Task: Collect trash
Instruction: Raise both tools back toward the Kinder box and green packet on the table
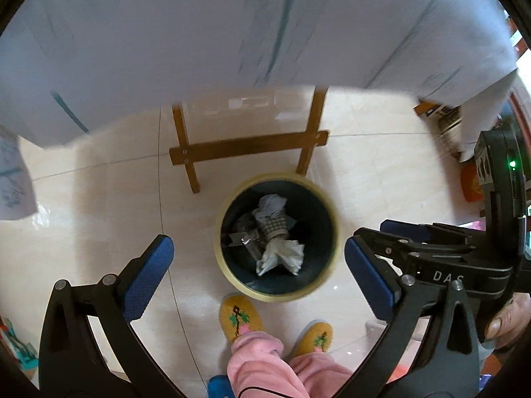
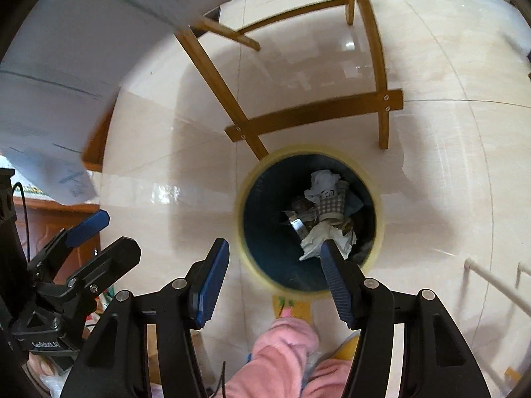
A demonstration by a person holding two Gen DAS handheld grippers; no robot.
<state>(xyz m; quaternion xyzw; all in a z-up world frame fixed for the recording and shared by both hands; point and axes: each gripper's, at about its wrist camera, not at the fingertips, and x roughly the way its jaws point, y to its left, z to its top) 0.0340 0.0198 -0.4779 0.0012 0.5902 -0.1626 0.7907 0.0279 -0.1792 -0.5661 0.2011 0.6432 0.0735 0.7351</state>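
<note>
Entry: trash bin (image 1: 229,275), round, pale yellow rim, dark interior. It is placed on the tiled floor at the lower centre of both views, just in front of a wooden frame (image 1: 247,147) whose legs stand at its far rim.

Contents of bin: one white crumpled wrapper (image 1: 282,257), one checked paper cup (image 1: 273,227), one pale crumpled wad (image 1: 272,204) toward the upper side, and one shiny scrap (image 1: 240,237) at the left. Further dark pieces beneath cannot be counted reliably, the interior being dim and blurred.

Claws, two. The left claw (image 1: 259,267) is held fully spread above the bin, nothing between its blue pads. The right claw (image 2: 275,275) is held partly spread, also empty; in its own view one pad overlaps the wrapper only by line of sight.

Step in hand, as judged: release over the bin is complete. For a clean finish, both claws are best kept spread and lifted straight clear of the rim, so nothing is dragged out, then carried to the next item.

Also noted: two yellow embroidered slippers (image 1: 240,316), pink trouser legs (image 1: 265,364), and a white cloth (image 1: 232,33) draped over the surface, filling the upper frame.
</note>
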